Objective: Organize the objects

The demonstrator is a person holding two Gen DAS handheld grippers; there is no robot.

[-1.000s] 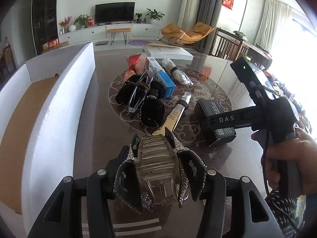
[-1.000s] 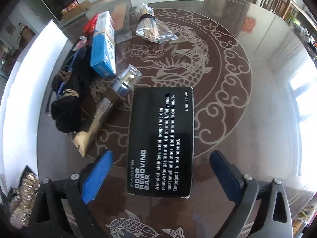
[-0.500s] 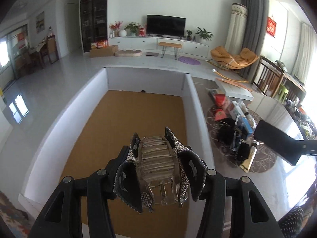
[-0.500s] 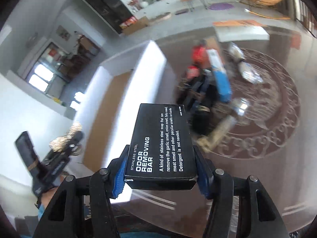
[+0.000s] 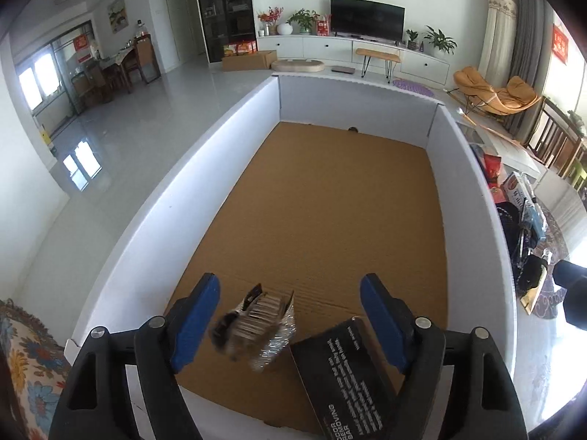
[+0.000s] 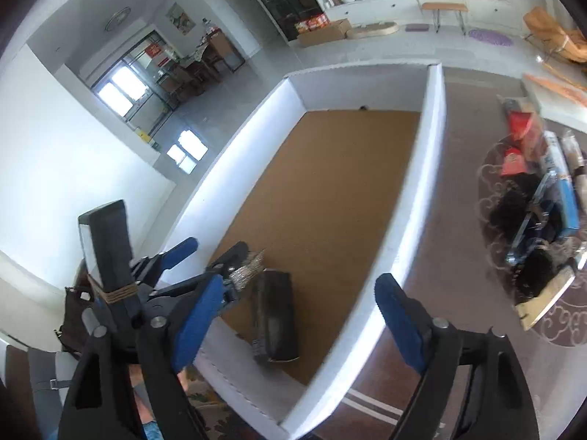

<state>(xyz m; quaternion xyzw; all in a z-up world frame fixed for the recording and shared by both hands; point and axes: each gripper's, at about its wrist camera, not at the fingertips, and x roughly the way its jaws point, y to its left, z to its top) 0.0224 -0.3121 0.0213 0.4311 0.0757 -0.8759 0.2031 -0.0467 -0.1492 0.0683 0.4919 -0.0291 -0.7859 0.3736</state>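
Observation:
A rhinestone hair claw clip (image 5: 256, 326) and a black "Odor Removing Bar" box (image 5: 345, 377) lie on the brown floor of a large white-walled box (image 5: 146, 242), near its front wall. My left gripper (image 5: 290, 322) is open above them, empty. My right gripper (image 6: 297, 311) is open and empty over the box's front right corner. In the right wrist view the black box (image 6: 275, 311) and the clip (image 6: 249, 267) lie in the white box (image 6: 414, 220), and the left gripper (image 6: 209, 256) hovers over the clip.
On the glass table (image 6: 458, 256) right of the box lie dark pouches (image 6: 513, 209), a blue carton (image 6: 568, 201), red packets (image 6: 517, 128) and a flat gold pack (image 6: 546, 293). A patterned cloth (image 5: 25, 363) lies at lower left. The living room lies beyond.
Both grippers swung left from the table to the white box. The left let go of the hair clip and the right let go of the black box; both now lie inside.

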